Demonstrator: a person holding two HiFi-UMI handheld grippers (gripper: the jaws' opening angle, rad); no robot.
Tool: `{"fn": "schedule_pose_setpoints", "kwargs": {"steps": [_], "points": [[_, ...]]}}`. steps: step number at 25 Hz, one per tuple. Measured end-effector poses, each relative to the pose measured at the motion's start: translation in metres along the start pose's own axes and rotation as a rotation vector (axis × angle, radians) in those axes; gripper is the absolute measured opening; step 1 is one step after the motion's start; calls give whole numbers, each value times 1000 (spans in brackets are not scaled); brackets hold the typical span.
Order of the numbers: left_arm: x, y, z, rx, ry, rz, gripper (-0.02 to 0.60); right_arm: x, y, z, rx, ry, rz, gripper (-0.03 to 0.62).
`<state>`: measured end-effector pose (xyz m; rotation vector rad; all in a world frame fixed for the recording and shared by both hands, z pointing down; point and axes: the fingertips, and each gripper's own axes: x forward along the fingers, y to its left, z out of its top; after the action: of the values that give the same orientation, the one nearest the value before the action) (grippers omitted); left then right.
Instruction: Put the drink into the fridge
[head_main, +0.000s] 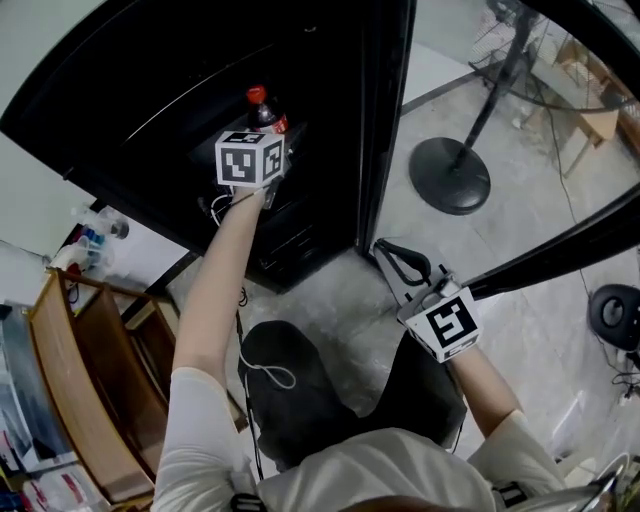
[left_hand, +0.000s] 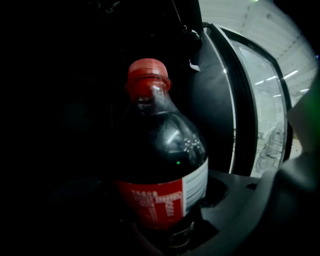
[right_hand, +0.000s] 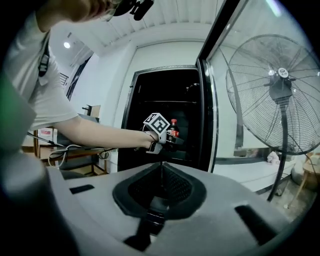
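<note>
Person's white-sleeved left arm (head_main: 205, 330) reaches toward the open black fridge (head_main: 130, 110); door (head_main: 385, 120) open wide, pedestal fan (right_hand: 280, 95) beside it; left gripper (head_main: 262, 140) clamped on the cola bottle (left_hand: 160, 165), upright, red cap up, at the fridge opening, not yet set down. Right gripper (right_hand: 160, 169) hangs near the door, jaws together on nothing. Step looks like carry-in; next move calls for a shelf under the base before release; interior too dark to see one.

Head view steeply down, gripper views level, fridge (right_hand: 150, 95) common to all.
</note>
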<state>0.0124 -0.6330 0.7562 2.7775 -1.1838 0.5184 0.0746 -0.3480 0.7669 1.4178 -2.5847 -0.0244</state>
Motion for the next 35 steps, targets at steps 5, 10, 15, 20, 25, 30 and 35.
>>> {"fn": "schedule_pose_setpoints", "kwargs": {"steps": [5, 10, 15, 20, 25, 30, 35], "points": [[13, 8, -8, 4, 62, 23, 295, -7, 1, 0, -2, 9, -20, 11], [24, 11, -23, -19, 100, 13, 298, -12, 1, 7, 0, -7, -23, 11], [24, 19, -28, -19, 98, 22, 301, -15, -3, 7, 22, -18, -26, 11], [21, 19, -25, 6, 86, 32, 304, -15, -1, 6, 13, -14, -24, 11], [16, 28, -26, 40, 75, 69, 337, -16, 1, 6, 9, -14, -20, 9], [8, 30, -22, 4, 50, 56, 390, -17, 2, 7, 13, -9, -22, 11], [1, 28, -22, -32, 19, 53, 408, -13, 8, 10, 3, -1, -10, 10]]}}
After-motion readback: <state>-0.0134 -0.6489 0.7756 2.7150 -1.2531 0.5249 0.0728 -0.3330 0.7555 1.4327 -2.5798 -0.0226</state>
